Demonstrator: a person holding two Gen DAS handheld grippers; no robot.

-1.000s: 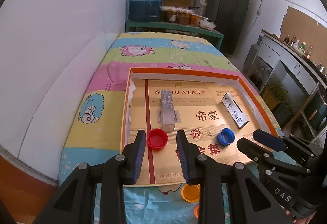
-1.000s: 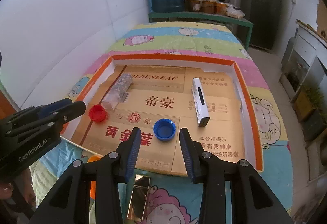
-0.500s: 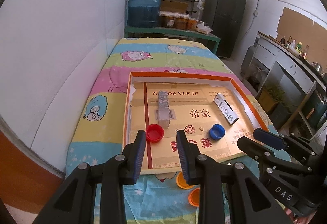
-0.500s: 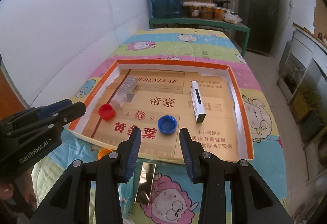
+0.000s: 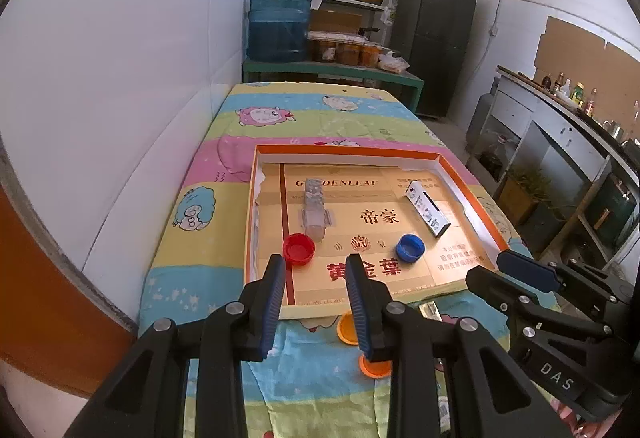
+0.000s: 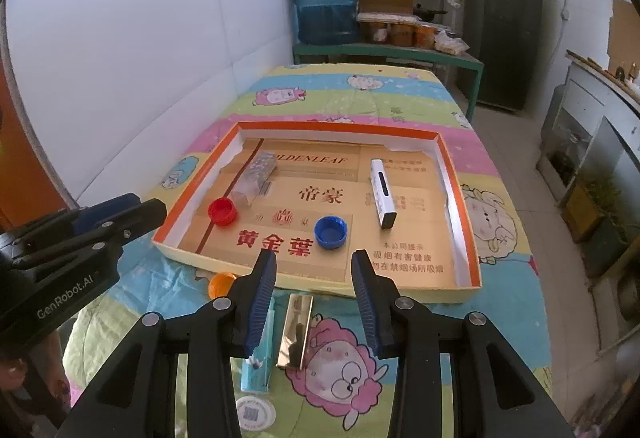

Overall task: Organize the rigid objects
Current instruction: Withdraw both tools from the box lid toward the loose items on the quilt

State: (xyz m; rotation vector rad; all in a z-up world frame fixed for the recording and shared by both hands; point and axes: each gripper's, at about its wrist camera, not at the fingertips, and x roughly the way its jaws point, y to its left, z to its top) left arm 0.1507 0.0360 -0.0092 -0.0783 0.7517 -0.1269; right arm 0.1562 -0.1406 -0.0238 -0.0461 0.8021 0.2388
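An orange-rimmed cardboard tray (image 5: 476,194) (image 6: 458,178) lies on the bed. It holds a red cap (image 5: 298,248) (image 6: 222,211), a blue cap (image 5: 409,247) (image 6: 330,232), a clear plastic box (image 5: 314,204) (image 6: 256,178) and a white rectangular device (image 5: 426,210) (image 6: 383,192). On the sheet in front of the tray lie two orange caps (image 5: 347,328) (image 5: 374,368), a shiny gold bar (image 6: 296,330) and a light blue stick (image 6: 258,366). My left gripper (image 5: 316,298) and my right gripper (image 6: 314,294) are both open and empty, held above the tray's near edge.
A white round sticker (image 6: 254,414) lies near the front of the sheet. A white wall (image 5: 120,98) runs along the left. A blue water jug (image 5: 280,18) and shelves stand at the far end. Cabinets (image 5: 560,142) line the right.
Both grippers have pulled back and up from the tray. The tray looks smaller, and the orange caps, gold bar and blue stick in front of it have come into view.
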